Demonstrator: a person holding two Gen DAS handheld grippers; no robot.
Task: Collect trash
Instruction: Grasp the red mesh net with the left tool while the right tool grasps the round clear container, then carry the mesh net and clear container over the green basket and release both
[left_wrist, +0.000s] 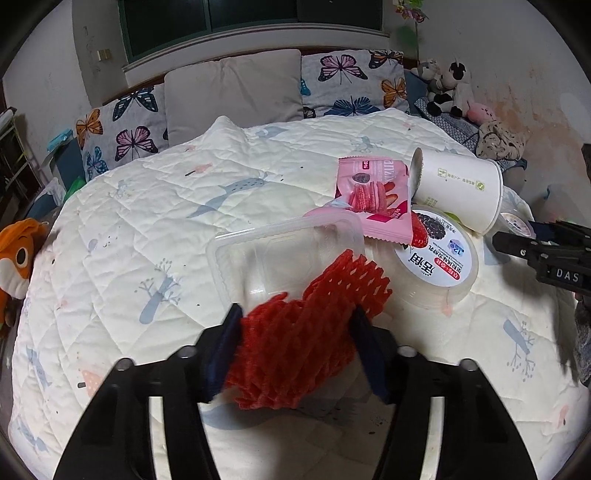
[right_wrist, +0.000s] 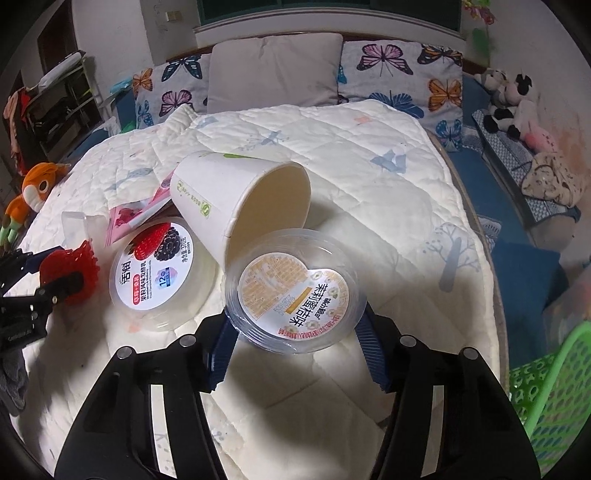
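Observation:
My left gripper is shut on a red foam fruit net, held just above the quilt; the net also shows in the right wrist view. Beyond it lie a clear plastic tray, a pink snack wrapper, a yogurt cup and a tipped white paper cup. My right gripper is shut on a clear plastic lidded cup with a yellow label. The paper cup and yogurt cup lie just behind it.
A white quilt covers the bed, with pillows at its head. A green plastic basket stands at the right. Plush toys sit at the left and the far right.

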